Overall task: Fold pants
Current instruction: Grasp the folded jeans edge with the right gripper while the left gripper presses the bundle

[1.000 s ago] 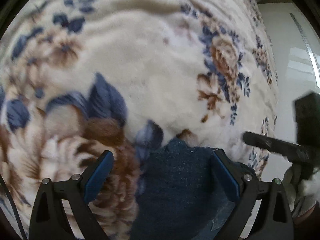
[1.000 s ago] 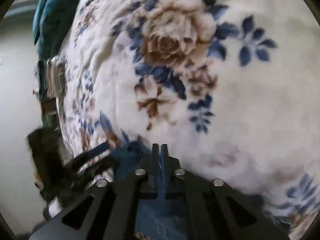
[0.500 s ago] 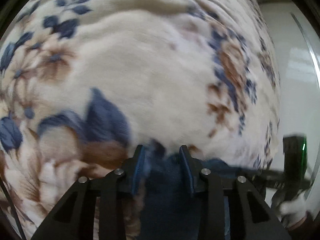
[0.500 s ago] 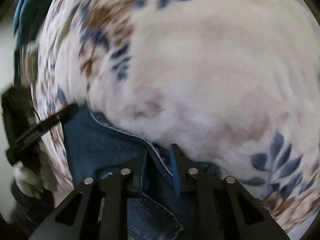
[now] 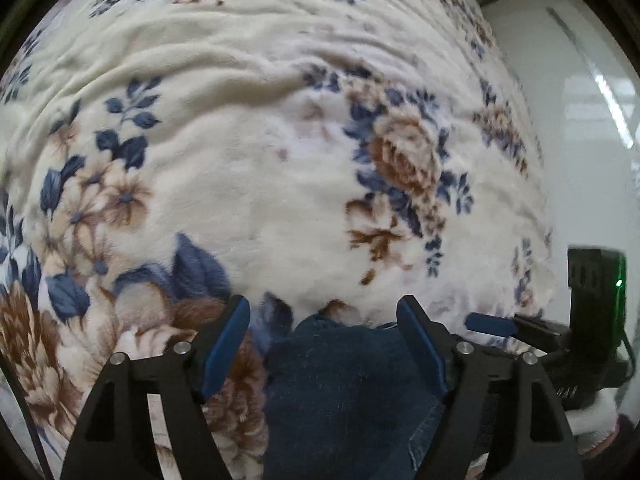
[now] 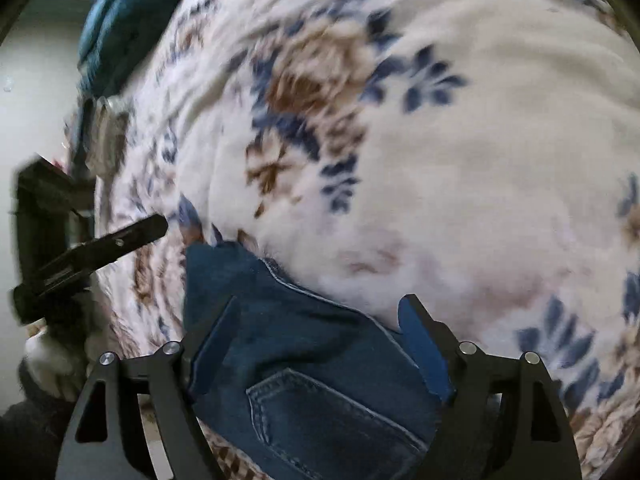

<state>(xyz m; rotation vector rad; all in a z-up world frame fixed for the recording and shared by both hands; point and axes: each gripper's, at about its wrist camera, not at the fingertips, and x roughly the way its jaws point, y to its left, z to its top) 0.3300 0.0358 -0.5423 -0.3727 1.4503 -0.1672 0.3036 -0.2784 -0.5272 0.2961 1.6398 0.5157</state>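
Note:
Dark blue jeans point(image 5: 340, 392) lie on a cream floral blanket point(image 5: 260, 160) at the bed's near edge. My left gripper point(image 5: 324, 320) is open, its fingers spread on either side of the jeans' upper edge, holding nothing. In the right wrist view the jeans point(image 6: 304, 360) show a back pocket and a stitched seam. My right gripper point(image 6: 320, 320) is open above them, holding nothing. The right gripper also shows at the right edge of the left wrist view point(image 5: 492, 324). The left gripper shows at the left of the right wrist view point(image 6: 132, 232).
The floral blanket point(image 6: 460, 160) covers the whole bed. A teal cloth point(image 6: 124, 20) lies at the bed's far left corner in the right wrist view. A white wall or floor point(image 5: 580, 120) runs along the bed's right side.
Both grippers were shut on the jeans half a second ago and have now opened, letting the jeans rest on the blanket. The right wrist view has shifted.

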